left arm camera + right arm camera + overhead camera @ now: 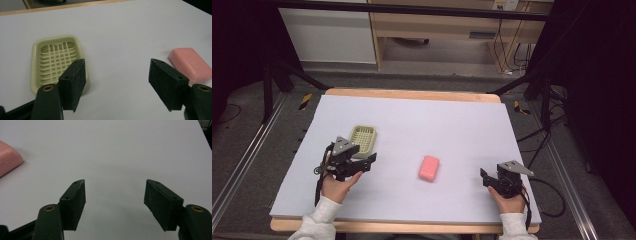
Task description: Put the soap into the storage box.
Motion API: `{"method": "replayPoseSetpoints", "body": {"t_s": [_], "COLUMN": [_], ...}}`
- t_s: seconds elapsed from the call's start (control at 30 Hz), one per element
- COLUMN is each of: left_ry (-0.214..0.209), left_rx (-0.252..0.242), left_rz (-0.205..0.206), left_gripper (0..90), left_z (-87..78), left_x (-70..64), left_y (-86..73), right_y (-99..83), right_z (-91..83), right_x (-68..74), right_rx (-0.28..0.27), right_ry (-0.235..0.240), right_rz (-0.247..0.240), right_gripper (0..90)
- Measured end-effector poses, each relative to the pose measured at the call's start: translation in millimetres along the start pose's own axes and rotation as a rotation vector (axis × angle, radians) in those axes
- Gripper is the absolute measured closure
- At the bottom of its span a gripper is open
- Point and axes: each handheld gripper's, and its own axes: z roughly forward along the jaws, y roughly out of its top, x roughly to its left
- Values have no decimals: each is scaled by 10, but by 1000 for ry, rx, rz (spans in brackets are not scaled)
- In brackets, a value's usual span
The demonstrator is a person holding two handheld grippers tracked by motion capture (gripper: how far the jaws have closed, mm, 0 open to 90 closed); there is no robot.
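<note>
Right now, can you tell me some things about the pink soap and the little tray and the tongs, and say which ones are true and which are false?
1. The pink soap is lying inside the soap tray. False: it lies on the bare table, apart from the tray.
2. The left tongs are open. True.
3. The right tongs are squeezing the soap. False: they are open with nothing between them, and the soap sits off to the side.
4. The soap tray is empty. True.
5. The soap tray lies on the same side of the table as the left tongs. True.
</note>
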Motion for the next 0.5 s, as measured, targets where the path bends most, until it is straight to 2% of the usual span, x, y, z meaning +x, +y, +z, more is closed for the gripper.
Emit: {"method": "replayPoseSetpoints", "body": {"t_s": [0.17,0.5], "left_ry": [-16,-49], "left_rx": [-1,19], "left_rz": [3,21], "left_gripper": [300,299], "left_z": [81,241], "left_x": [-97,-276], "left_y": [42,117], "right_y": [-2,1], "right_z": [-9,3], "right_x": [6,10], "right_rx": [-9,-3], "right_ry": [-11,-18], "right_rz": [-4,-8], "right_gripper": [388,392]}}
